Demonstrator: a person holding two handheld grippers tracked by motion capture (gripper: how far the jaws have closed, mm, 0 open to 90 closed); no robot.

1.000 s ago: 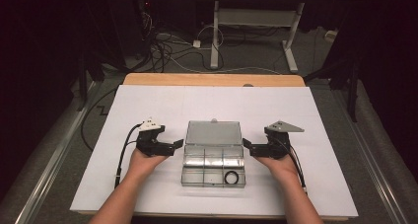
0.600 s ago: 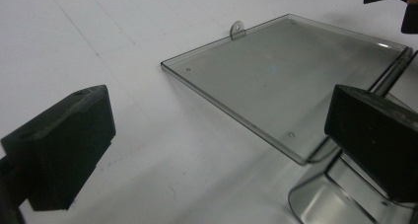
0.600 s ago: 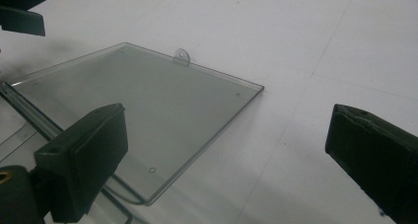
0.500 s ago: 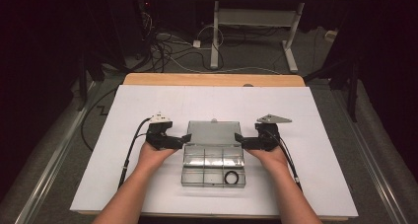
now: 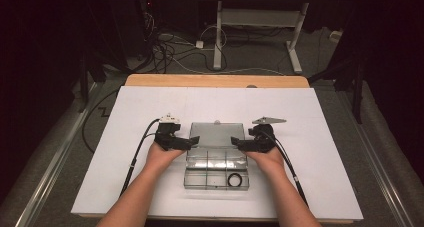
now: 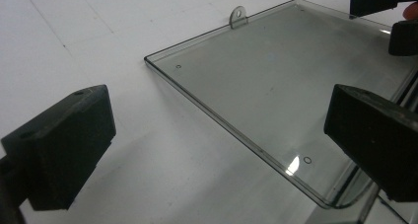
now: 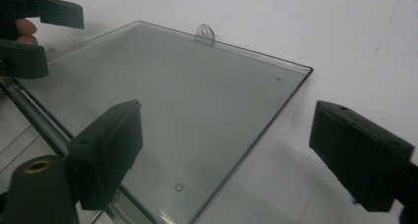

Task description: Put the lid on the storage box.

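Note:
A clear plastic compartment box (image 5: 216, 173) lies on the white table with its lid (image 5: 216, 133) folded back flat. A black ring (image 5: 234, 179) sits in a front compartment. My left gripper (image 5: 192, 141) is at the lid's left edge near the hinge, open; the lid edge (image 6: 276, 81) runs between its jaws (image 6: 217, 120) untouched. My right gripper (image 5: 237, 143) is at the lid's right edge. Its jaws (image 7: 226, 130) have just been closing but stand open, with the lid's edge (image 7: 187, 100) between them and neither pad touching it.
The white table top (image 5: 325, 152) spreads wide on both sides of the box. A wooden edge (image 5: 215, 80) runs along the back. Cables trail from both grippers toward the front edge. Table legs and cords stand on the floor behind.
Both hands have moved inward and away from me, from the box's sides to the two side edges of the lid. The box has not moved.

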